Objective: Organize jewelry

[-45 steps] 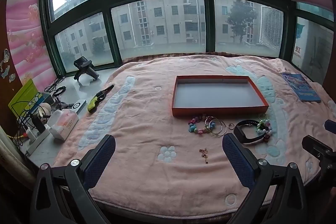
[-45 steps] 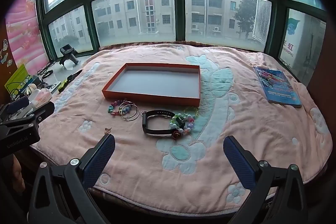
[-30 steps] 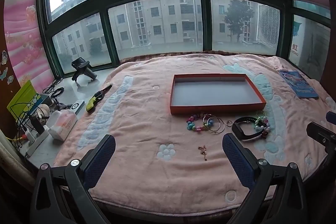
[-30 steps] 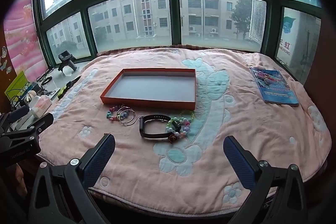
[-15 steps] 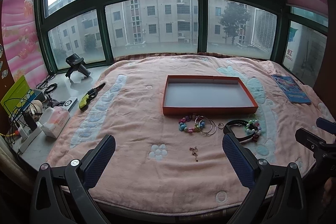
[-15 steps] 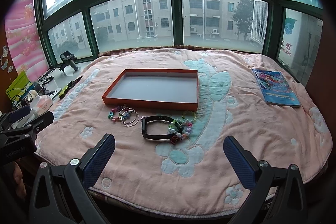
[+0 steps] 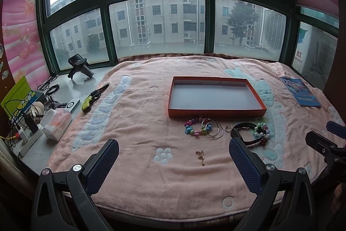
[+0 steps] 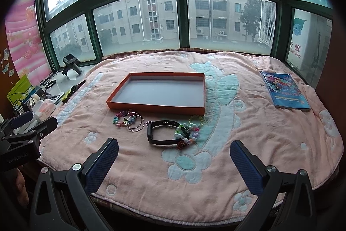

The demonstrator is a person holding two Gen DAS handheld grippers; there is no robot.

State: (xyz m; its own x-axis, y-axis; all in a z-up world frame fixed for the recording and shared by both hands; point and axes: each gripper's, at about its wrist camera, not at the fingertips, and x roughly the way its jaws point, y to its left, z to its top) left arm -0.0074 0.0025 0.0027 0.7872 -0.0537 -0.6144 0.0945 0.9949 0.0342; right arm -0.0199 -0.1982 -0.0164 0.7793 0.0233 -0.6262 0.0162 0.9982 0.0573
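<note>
- Left wrist view: your left gripper (image 7: 172,153) has its fingers spread wide and holds nothing, hovering over the near edge of the pink blanket (image 7: 134,127). The orange tray (image 7: 216,112) sits bare at centre frame. All the jewelry lies just below its near rim: the bead bracelet (image 7: 195,127), the silver hoops (image 7: 213,129), a small ring (image 7: 226,128), the black band (image 7: 245,133) with a pearl bead cluster (image 7: 262,131) on it, and a small gold chain (image 7: 201,156) lower down, apart from the rest
- Right wrist view: your right gripper (image 8: 174,154) is also wide open and empty. The black band (image 8: 161,133) lies between its fingers in the middle of the frame, with the tray (image 8: 155,108) just above
- Judgement: nothing is sorted yet, so this is the approach to a first pick
- Next, lower the right fingers over the band's rim and close gently; the flat chain and thin hoops on soft cloth will likely need a low, careful pinch
</note>
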